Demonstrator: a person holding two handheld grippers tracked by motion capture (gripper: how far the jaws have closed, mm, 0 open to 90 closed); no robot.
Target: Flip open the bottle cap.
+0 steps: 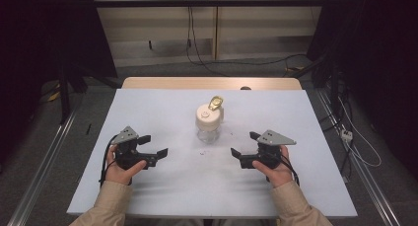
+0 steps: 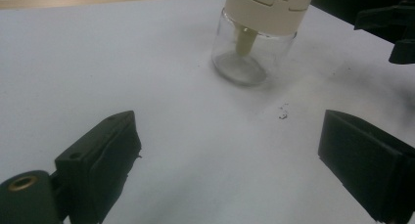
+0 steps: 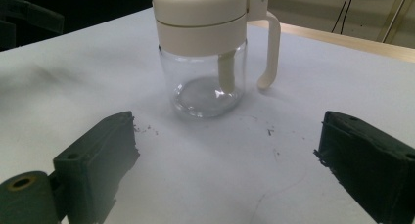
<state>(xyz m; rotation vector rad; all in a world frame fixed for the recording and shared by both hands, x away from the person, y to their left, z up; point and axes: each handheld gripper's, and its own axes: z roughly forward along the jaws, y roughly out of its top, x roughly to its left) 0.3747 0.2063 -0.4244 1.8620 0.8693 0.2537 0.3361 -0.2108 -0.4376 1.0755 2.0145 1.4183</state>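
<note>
Glass jar (image 1: 208,123) with cream lid stands upright on the desk (image 1: 162,107), between and ahead of both sets of fingers, untouched. Left gripper (image 1: 156,150): fingers spread wide, nothing between them. Right gripper (image 1: 242,151): fingers spread wide, likewise empty.

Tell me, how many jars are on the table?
1. The glass jar with a cream lid stands near the middle of the white table, between the left gripper and the right gripper. Nothing on the table looks big enough to hide another.
</note>
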